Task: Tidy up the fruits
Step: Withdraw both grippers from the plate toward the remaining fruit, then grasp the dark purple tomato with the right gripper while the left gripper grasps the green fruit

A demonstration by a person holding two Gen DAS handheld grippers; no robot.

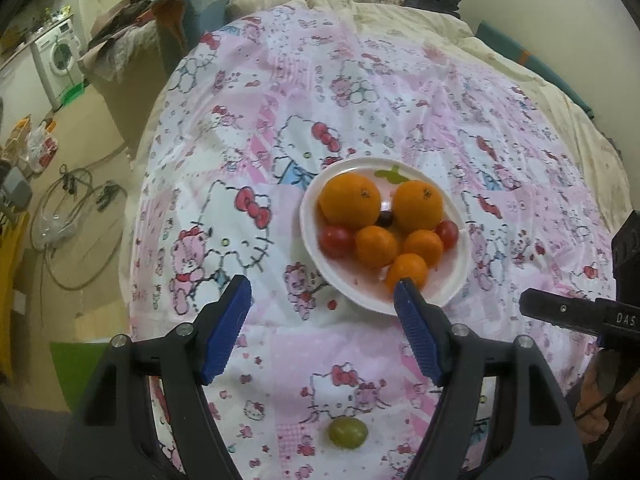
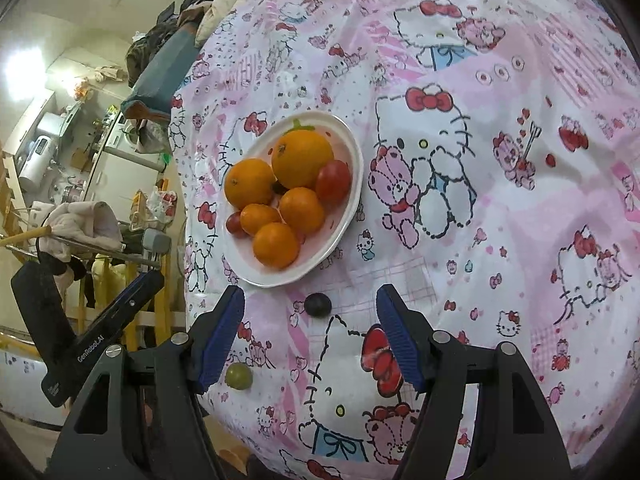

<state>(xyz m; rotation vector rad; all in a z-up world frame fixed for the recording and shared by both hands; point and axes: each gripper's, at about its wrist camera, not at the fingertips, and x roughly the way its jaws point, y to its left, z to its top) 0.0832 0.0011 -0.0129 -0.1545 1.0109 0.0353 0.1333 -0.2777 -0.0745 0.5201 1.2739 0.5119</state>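
A white plate [image 1: 448, 288] on the pink patterned cloth holds two big oranges [image 1: 350, 199], several small oranges, two red tomatoes [image 1: 337, 240] and a dark grape. A green grape [image 1: 347, 432] lies loose on the cloth in front of my left gripper [image 1: 322, 298], which is open and empty. In the right wrist view the plate [image 2: 340, 236] sits ahead; a dark grape [image 2: 317, 304] lies on the cloth between the fingers of my open, empty right gripper [image 2: 310, 308]. The green grape [image 2: 238, 376] lies by its left finger. The right gripper [image 1: 560, 312] also shows in the left wrist view.
The cloth [image 1: 400, 92] covers a bed with cream bedding [image 1: 400, 12] at the back. The bed's left edge drops to a floor with hoses [image 1: 76, 216] and a washing machine [image 1: 56, 60]. The left gripper's body [image 2: 80, 332] shows at left in the right wrist view.
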